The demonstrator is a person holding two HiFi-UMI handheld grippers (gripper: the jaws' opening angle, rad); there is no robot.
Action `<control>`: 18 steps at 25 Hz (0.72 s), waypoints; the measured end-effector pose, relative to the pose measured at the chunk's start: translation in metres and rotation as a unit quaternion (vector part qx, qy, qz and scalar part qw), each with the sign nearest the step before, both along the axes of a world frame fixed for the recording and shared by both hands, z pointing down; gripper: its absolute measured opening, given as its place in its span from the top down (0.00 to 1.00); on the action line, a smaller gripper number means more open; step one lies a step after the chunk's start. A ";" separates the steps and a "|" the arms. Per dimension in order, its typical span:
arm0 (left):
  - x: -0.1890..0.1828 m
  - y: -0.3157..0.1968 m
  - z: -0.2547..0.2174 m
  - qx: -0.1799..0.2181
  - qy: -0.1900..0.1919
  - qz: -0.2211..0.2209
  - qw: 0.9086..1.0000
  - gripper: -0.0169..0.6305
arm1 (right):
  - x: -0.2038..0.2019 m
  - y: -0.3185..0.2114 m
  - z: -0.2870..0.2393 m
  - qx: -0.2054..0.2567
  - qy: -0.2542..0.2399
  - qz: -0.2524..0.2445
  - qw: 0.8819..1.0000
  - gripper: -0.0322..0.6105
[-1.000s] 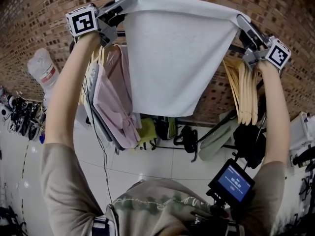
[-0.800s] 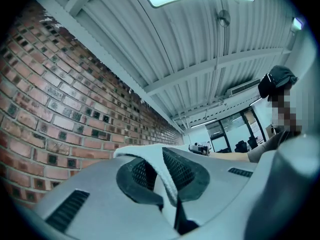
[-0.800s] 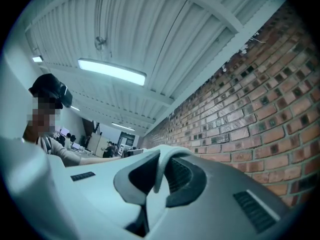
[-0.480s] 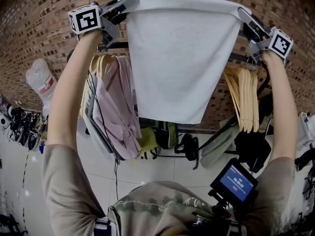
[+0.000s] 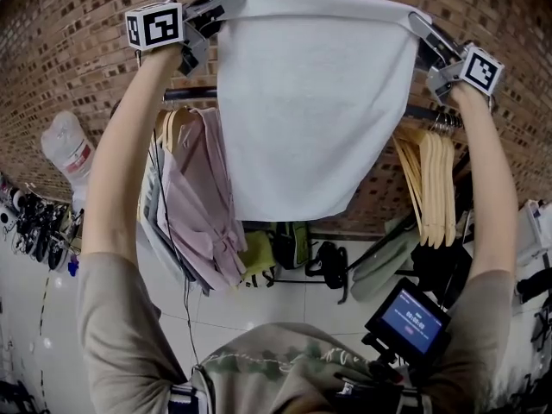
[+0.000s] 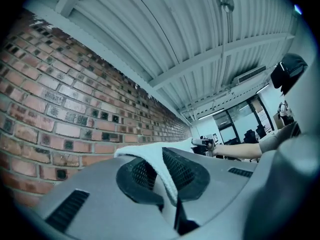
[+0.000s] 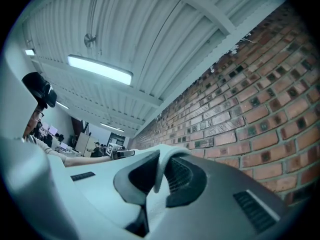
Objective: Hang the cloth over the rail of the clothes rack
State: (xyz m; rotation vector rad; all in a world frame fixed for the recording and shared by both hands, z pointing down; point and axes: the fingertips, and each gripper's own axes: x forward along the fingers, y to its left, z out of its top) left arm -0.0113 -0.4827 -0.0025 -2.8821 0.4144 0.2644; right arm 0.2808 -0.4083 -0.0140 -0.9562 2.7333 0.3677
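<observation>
You have raised the white cloth (image 5: 310, 102) so its stretched top edge now sits above the rail (image 5: 190, 93), left tongs (image 5: 226, 3) and right tongs (image 5: 420, 26) clenched on its upper corners, seemingly ready to drape over.

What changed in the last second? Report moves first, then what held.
The left gripper and right gripper lifted the cloth slightly, so its top edge now sits further above the rail. Nothing was taken or released. Both stay shut on its top corners, cloth spread between them.
</observation>
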 end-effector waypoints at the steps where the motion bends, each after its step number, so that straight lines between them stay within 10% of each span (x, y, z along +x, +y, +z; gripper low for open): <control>1: 0.001 -0.008 0.003 -0.003 -0.002 -0.006 1.000 0.95 | 0.000 -0.006 0.003 -0.005 -0.002 0.003 1.000 0.93; 18: 0.021 -0.080 0.042 -0.016 -0.063 -0.057 0.996 0.95 | 0.022 -0.099 0.034 -0.069 -0.020 0.062 0.995 0.93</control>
